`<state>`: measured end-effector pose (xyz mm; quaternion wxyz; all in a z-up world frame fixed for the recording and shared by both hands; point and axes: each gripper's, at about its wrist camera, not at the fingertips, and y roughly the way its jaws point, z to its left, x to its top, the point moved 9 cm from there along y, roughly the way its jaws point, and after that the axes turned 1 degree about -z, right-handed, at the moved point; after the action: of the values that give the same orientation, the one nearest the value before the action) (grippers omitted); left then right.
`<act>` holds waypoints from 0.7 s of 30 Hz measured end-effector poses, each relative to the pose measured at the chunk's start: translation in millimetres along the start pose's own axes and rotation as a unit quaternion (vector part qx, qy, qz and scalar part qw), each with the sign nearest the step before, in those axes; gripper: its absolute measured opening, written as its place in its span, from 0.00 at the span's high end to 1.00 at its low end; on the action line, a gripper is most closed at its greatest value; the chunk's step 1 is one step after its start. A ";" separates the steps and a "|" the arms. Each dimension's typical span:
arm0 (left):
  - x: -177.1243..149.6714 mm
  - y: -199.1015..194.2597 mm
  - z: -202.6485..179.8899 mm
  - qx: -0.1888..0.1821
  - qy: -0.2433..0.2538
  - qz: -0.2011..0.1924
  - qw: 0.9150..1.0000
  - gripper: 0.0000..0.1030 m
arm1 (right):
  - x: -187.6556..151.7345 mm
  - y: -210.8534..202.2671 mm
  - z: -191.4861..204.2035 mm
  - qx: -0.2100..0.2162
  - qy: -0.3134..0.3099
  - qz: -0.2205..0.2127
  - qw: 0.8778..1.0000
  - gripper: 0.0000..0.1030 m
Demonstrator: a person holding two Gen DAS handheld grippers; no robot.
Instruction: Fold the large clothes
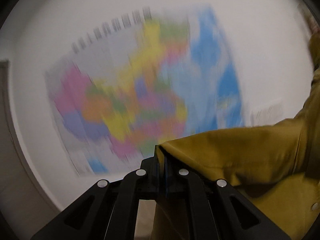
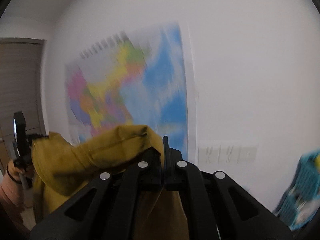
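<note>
Both grippers pinch one mustard garment: left gripper and right gripper each clamp an edge, cloth stretched between them and hanging down. Wall map lettering is blurred, unreadable.

Open air ahead of both grippers – only wall map facing, blue basket low right, mustard garment between.
</note>
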<state>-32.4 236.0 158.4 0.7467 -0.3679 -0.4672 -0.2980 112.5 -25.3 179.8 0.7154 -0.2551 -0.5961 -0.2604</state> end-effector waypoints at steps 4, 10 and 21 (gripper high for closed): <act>-79.8 121.1 -40.3 -0.003 0.026 0.112 0.993 0.98 | -86.3 121.8 -39.3 -0.023 0.027 0.119 0.992 0.99; -186.9 231.6 -92.2 -0.036 0.040 0.242 0.969 0.99 | -225.0 215.1 -80.8 -0.057 0.061 0.271 0.959 0.99; -191.4 255.0 -71.1 -0.096 -0.020 0.271 0.958 0.52 | -241.1 194.9 -114.9 -0.103 0.004 0.295 0.950 0.35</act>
<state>128.9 337.3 -107.1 0.7513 -0.5564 -0.3339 -0.1202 290.0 56.7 -86.8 0.7327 -0.4907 -0.4610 -0.0993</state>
